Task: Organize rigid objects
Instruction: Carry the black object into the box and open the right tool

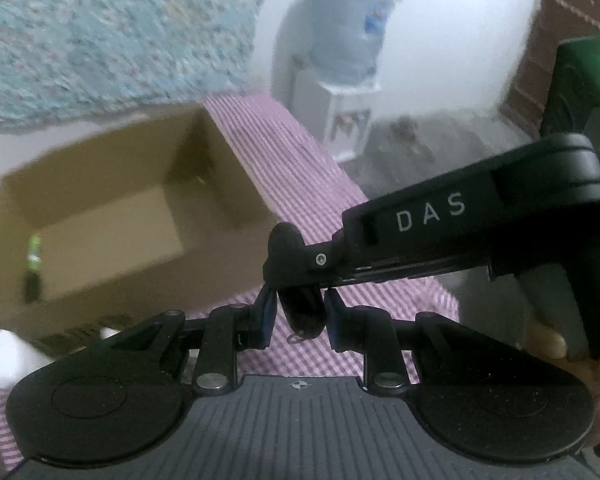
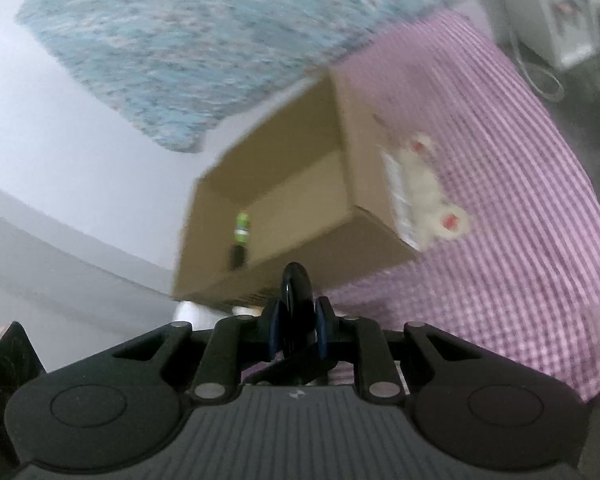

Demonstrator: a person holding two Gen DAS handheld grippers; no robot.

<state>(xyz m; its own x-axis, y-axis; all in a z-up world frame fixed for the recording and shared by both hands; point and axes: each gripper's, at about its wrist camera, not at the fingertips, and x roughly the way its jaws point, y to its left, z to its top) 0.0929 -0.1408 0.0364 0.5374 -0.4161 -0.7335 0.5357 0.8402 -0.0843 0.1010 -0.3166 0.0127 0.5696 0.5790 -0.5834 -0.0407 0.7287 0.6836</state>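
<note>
An open cardboard box (image 1: 112, 216) stands on a pink checked cloth (image 1: 300, 160); a green-and-black bottle (image 1: 33, 264) lies inside along one wall. In the left wrist view a small black rounded object (image 1: 302, 304) sits between my left gripper's (image 1: 298, 316) blue pads, and the right gripper's finger reaches in from the right above it. In the right wrist view my right gripper (image 2: 296, 326) is shut on that black object (image 2: 296, 292), close to the box's (image 2: 284, 208) near corner; the bottle (image 2: 240, 236) shows inside. Whether the left pads touch it is unclear.
A white plush toy with red spots (image 2: 428, 188) lies on the cloth (image 2: 520, 200) beside the box. A water dispenser with a blue bottle (image 1: 348, 60) stands behind. A blue patterned curtain (image 1: 100, 28) hangs on the white wall.
</note>
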